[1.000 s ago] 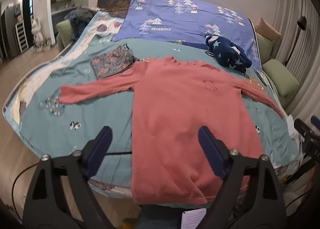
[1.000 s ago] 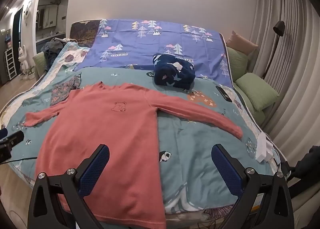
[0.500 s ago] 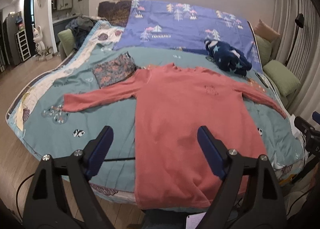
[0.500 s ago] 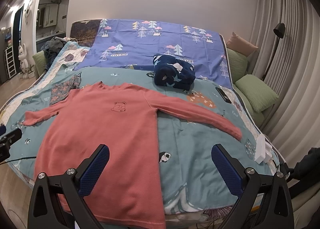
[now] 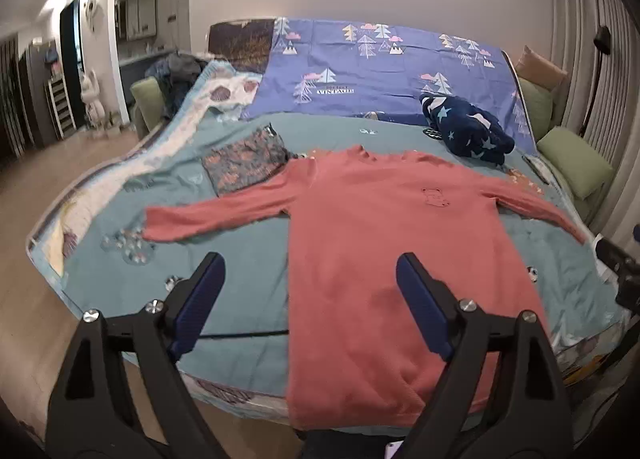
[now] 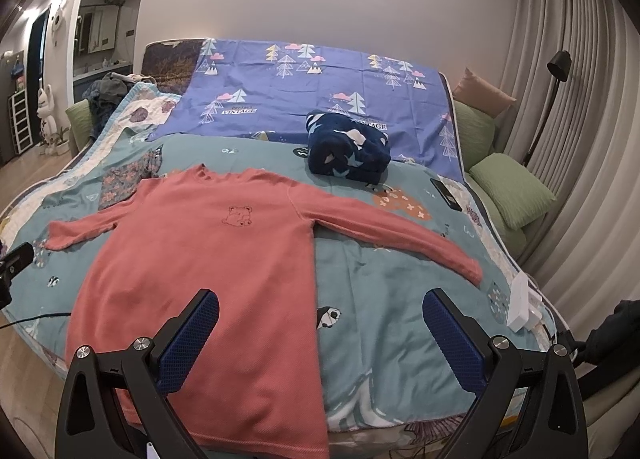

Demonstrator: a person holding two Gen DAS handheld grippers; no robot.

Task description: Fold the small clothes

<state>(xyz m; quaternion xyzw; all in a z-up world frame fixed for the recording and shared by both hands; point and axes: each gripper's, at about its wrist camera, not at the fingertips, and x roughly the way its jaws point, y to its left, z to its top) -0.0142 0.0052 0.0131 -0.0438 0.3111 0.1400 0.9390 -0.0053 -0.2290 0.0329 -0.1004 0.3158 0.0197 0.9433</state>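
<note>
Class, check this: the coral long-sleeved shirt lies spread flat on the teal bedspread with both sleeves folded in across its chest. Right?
Not quite. The coral long-sleeved shirt does lie flat on the teal bedspread, but both sleeves stretch outward, unfolded, as the right wrist view shows.

one pink shirt (image 6: pixel 200 259), two folded garments (image 6: pixel 348 155), three cushions (image 6: pixel 516 189)

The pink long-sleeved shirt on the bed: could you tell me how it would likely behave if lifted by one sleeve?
The pink shirt lies flat, so it is probably floppy and would drape. Its knit looks soft and light; the spread sleeves would likely trail.
</note>
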